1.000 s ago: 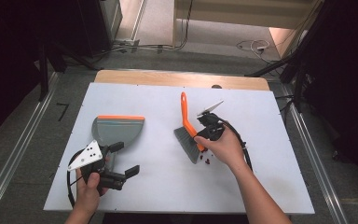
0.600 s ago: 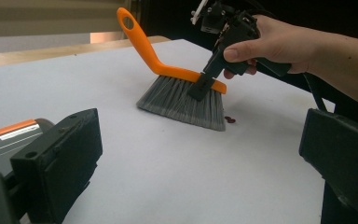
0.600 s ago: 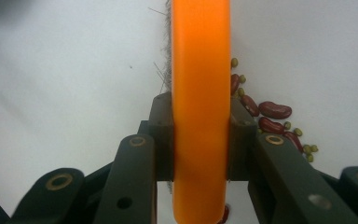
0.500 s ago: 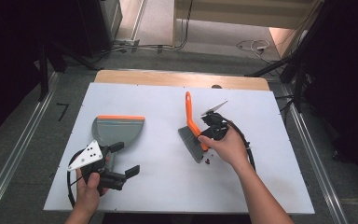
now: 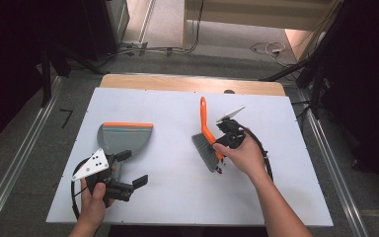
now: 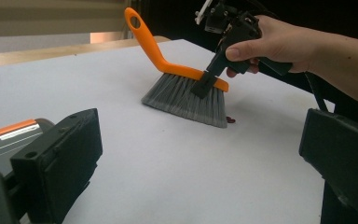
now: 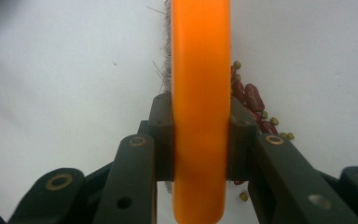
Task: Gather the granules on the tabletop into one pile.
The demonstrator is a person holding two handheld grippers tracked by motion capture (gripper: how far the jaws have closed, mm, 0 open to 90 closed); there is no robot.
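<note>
My right gripper (image 5: 218,148) is shut on the orange back of a hand brush (image 5: 205,124), whose grey bristles rest on the white table (image 5: 177,202). In the right gripper view its jaws clamp the orange brush (image 7: 199,84) from both sides, with red beans and small green peas (image 7: 252,101) lying just right of the bristles. A grey dustpan (image 5: 123,137) with an orange rim lies at the left. My left gripper (image 5: 132,169) stands open just in front of the dustpan, nothing between its jaws. The left gripper view faces the brush (image 6: 182,95) and a bean (image 6: 230,120) at its corner.
A wooden strip (image 5: 177,81) borders the table's far edge. Metal rails run along the floor at both sides, and cables (image 5: 269,48) lie on the floor behind. White table surface stretches between the dustpan and the brush.
The right gripper has shifted the brush a little to the right across the table. The left gripper and the dustpan have stayed where they were.
</note>
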